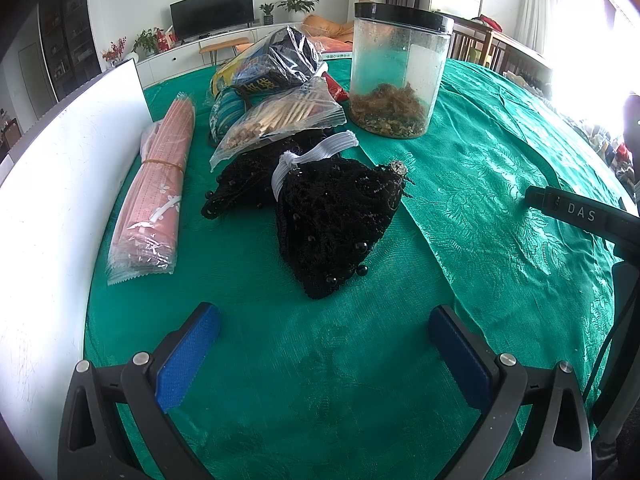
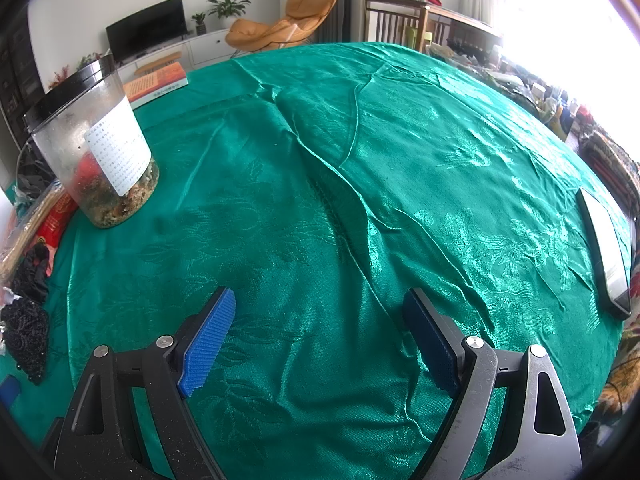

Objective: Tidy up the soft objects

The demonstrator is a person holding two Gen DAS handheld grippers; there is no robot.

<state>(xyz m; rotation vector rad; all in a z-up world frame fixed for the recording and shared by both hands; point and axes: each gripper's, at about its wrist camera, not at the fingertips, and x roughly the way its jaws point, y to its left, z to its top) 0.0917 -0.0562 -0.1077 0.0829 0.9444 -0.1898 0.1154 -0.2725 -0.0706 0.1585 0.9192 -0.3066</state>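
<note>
A black beaded lace cloth (image 1: 336,216) with a white elastic band (image 1: 316,154) lies bunched on the green tablecloth (image 1: 480,200), just ahead of my left gripper (image 1: 324,328). The left gripper is open and empty, short of the cloth. The lace cloth also shows at the far left edge of the right wrist view (image 2: 26,320). My right gripper (image 2: 320,320) is open and empty over bare green tablecloth (image 2: 360,160).
A clear jar with a black lid (image 1: 396,76) stands behind the lace; it also shows in the right wrist view (image 2: 96,148). Pink packets (image 1: 154,196), plastic snack bags (image 1: 280,116) and a white board (image 1: 60,160) lie left. A phone (image 2: 606,252) lies right, a book (image 2: 160,82) far back.
</note>
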